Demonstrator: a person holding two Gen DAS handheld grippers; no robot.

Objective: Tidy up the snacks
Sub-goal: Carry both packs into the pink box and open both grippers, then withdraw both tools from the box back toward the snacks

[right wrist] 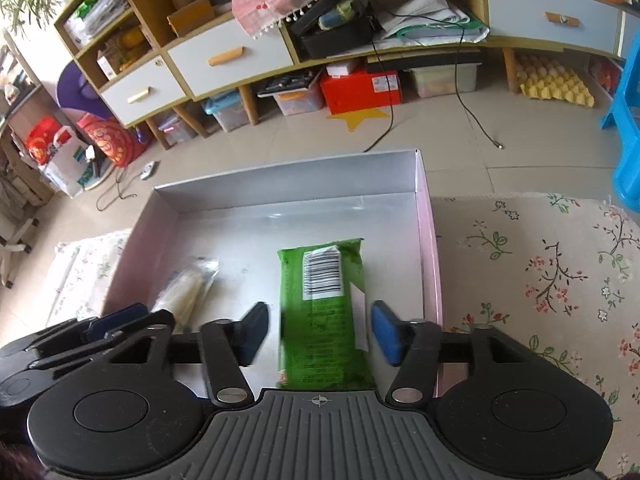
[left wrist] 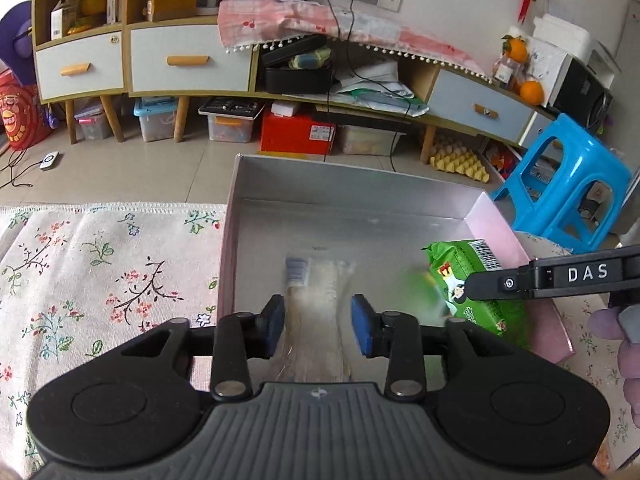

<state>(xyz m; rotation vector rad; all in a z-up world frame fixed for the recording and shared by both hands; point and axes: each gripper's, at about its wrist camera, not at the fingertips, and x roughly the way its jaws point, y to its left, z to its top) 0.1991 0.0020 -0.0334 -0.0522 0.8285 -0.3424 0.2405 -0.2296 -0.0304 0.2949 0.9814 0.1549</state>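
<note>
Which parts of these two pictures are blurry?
Left wrist view: the clear snack packet between the pads is motion-smeared, and the green packet blurs at its left edge. Right wrist view: the green packet's lower half is soft; the barcode reads sharper.

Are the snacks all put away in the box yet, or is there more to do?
Two snacks are in the box now: a green packet and a clear pale packet. Each one lies between the open jaws of a gripper, the green at the right gripper and the pale at the left gripper, so nothing is gripped. No other snacks show on the flowery cloth, so I can't tell what's left.
</note>
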